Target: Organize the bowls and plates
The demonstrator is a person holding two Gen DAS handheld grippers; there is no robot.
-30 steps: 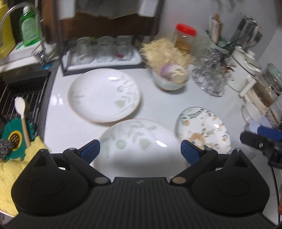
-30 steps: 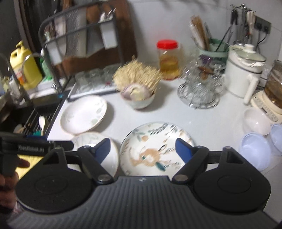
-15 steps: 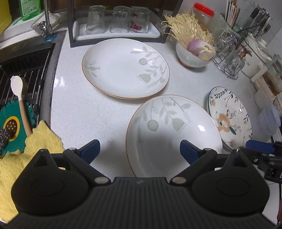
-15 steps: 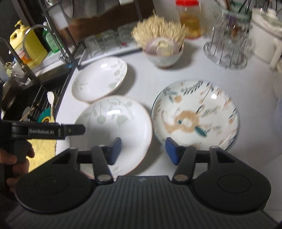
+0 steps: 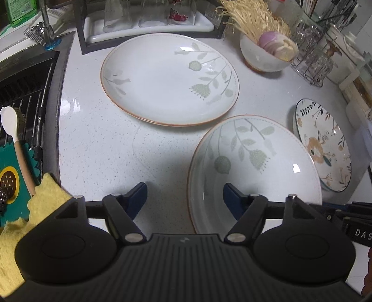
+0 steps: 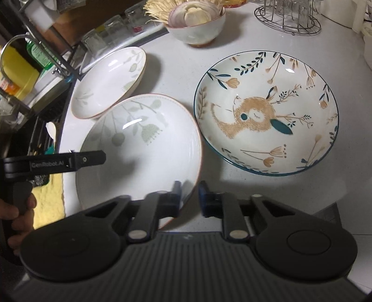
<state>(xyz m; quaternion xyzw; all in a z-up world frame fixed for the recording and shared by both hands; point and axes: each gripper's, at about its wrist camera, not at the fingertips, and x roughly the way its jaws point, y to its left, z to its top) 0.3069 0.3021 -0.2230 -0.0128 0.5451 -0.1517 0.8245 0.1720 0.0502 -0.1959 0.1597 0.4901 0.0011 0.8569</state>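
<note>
Two white leaf-print plates lie on the counter. The near plate [image 5: 253, 167] [image 6: 139, 148] has its left rim between my left gripper's [image 5: 184, 197] open jaws. My right gripper [image 6: 189, 194] has narrowed around that plate's right rim, one finger over it and one outside; a small gap still shows. The far leaf plate [image 5: 169, 79] [image 6: 109, 81] lies behind. A deer-pattern plate [image 6: 267, 111] [image 5: 323, 144] sits to the right. A white bowl [image 5: 265, 55] [image 6: 197, 25] with sliced onion and noodles stands at the back.
A sink [image 5: 21, 93] with a wooden spoon [image 5: 16, 144] and yellow cloth [image 5: 28, 209] lies left. A glass tray rack [image 5: 148, 21] stands behind. A wire glass holder [image 6: 288, 16] is at back right. The left gripper's body [image 6: 53, 160] shows in the right view.
Both grippers moved lower and closer to the near leaf plate. My right gripper's jaws narrowed a lot around its rim. My left gripper's jaws narrowed somewhat.
</note>
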